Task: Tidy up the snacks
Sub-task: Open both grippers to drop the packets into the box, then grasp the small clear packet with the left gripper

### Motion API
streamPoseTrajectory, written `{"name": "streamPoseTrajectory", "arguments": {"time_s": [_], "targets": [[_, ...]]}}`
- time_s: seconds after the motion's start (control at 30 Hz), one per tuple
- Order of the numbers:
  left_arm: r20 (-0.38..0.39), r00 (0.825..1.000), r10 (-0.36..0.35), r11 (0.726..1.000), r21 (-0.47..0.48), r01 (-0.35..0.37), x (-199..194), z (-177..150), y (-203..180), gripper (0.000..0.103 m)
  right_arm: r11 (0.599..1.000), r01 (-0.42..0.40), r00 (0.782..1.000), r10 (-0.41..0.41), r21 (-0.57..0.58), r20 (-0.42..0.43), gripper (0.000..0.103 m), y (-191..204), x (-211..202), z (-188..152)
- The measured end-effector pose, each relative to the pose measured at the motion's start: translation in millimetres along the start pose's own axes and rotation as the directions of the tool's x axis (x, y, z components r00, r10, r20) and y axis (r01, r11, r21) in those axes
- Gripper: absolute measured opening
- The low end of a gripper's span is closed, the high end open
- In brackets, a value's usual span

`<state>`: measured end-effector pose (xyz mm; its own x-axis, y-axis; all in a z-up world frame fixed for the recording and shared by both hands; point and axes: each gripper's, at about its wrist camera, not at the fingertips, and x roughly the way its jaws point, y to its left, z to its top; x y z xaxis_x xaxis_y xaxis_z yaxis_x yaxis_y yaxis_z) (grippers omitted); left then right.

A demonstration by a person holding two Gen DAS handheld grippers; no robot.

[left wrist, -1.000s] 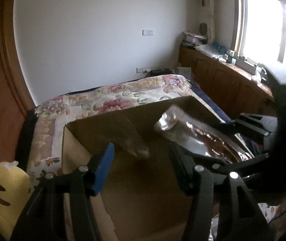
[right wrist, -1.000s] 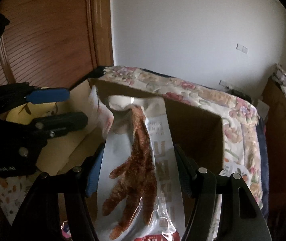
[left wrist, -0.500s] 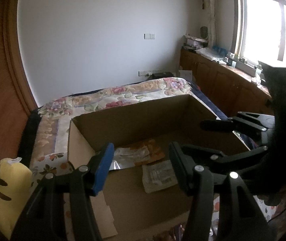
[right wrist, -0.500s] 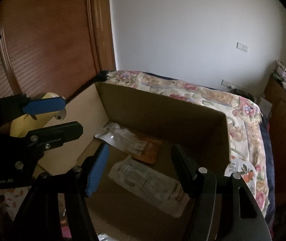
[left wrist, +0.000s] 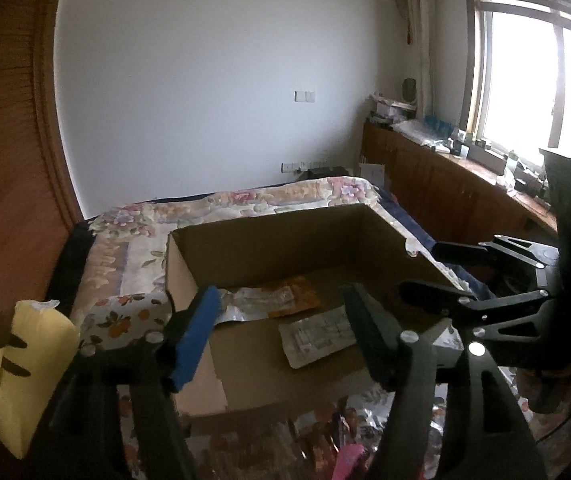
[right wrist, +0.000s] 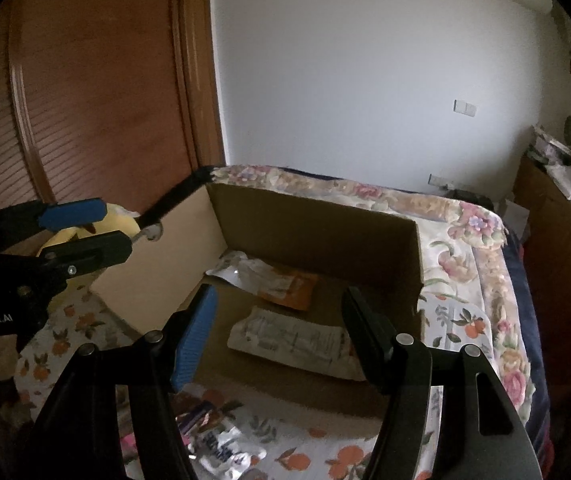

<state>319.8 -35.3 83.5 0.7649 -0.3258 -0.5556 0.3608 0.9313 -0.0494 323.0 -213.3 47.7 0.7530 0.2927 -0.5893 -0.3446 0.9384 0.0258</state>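
Right wrist view: cardboard box [right wrist: 317, 236] on floral bed [right wrist: 481, 280].
Box contents: white snack packet [right wrist: 293, 340] near; orange packet [right wrist: 289, 288] far.
Left gripper [left wrist: 281, 320]: opening, empty.
Right gripper [right wrist: 277, 320]: opening, empty.

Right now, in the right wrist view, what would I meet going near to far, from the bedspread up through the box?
Loose snack packets on the bedspread → white packet in the cardboard box → orange packet → box's far wall → floral bedspread behind it.

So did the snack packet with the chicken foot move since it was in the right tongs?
Yes. The white snack packet went down from between the right tongs and now lies flat on the cardboard box floor.
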Motion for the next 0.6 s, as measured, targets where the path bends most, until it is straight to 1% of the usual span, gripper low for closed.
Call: {"name": "streamPoseTrajectory", "arguments": {"time_s": [0.07,0.17,0.2,0.27,0.37,0.6], "targets": [[0.017,1.000,0.006,1.000,-0.011,-0.006,-11.4,-5.1,1.8,0.073,1.000,0.005,1.000,-0.005,0.006,0.017,0.073,3.5,-10.6,-2.7],[0.031,0.999,0.023,1.000,-0.016,-0.023,-25.0,-12.9,1.9,0.074,1.000,0.022,0.999,-0.022,0.001,0.043,0.083,8.4,-26.0,-7.6],[0.037,0.999,0.038,0.999,-0.014,-0.038,-30.1,-16.2,1.5,0.074,1.000,0.025,0.998,-0.025,0.001,0.049,0.090,10.1,-29.6,-9.3],[0.048,0.997,0.053,0.999,-0.013,-0.052,-38.6,-22.6,-0.2,0.076,1.000,0.026,0.997,-0.026,0.006,0.068,0.096,13.8,-40.0,-14.7],[0.052,0.998,0.046,0.999,-0.022,-0.045,-50.5,-32.1,-3.0,0.077,1.000,0.016,0.997,-0.017,0.023,0.070,0.099,17.9,-50.3,-24.3],[0.053,0.998,0.030,0.999,-0.016,-0.029,-73.5,-63.7,-17.4,0.077,1.000,0.007,0.997,-0.008,0.018,0.071,0.099,28.6,-73.6,-50.7]]}}
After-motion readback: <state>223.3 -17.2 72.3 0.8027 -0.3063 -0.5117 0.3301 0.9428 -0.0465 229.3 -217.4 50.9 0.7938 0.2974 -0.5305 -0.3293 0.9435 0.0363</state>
